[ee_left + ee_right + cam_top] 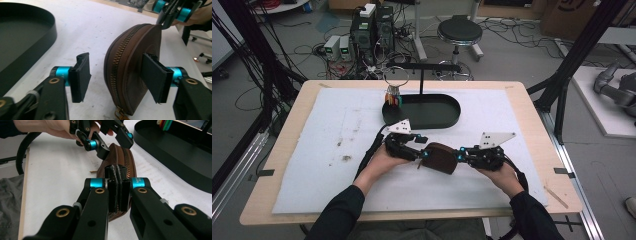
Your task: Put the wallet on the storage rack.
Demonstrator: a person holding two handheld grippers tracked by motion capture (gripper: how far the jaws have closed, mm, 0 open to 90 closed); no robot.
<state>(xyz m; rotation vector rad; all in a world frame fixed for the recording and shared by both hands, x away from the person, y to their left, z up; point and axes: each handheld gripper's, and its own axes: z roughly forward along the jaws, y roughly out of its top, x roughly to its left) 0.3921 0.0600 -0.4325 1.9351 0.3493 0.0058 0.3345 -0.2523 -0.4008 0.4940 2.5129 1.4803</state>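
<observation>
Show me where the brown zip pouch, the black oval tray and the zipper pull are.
brown zip pouch (440, 157), high view, on its leather side between the two claws.
black oval tray (51, 23), left gripper view, on its upright rim wall.
zipper pull (119, 114), left gripper view, on the brass ring at the pouch's lower end.

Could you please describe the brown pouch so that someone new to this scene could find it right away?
Start at the white mat on the wooden table, then look in front of the black oval tray. Between the two grippers stands the brown pouch on edge. It is the one rounded brown thing, with a brass zipper along its rim.
</observation>
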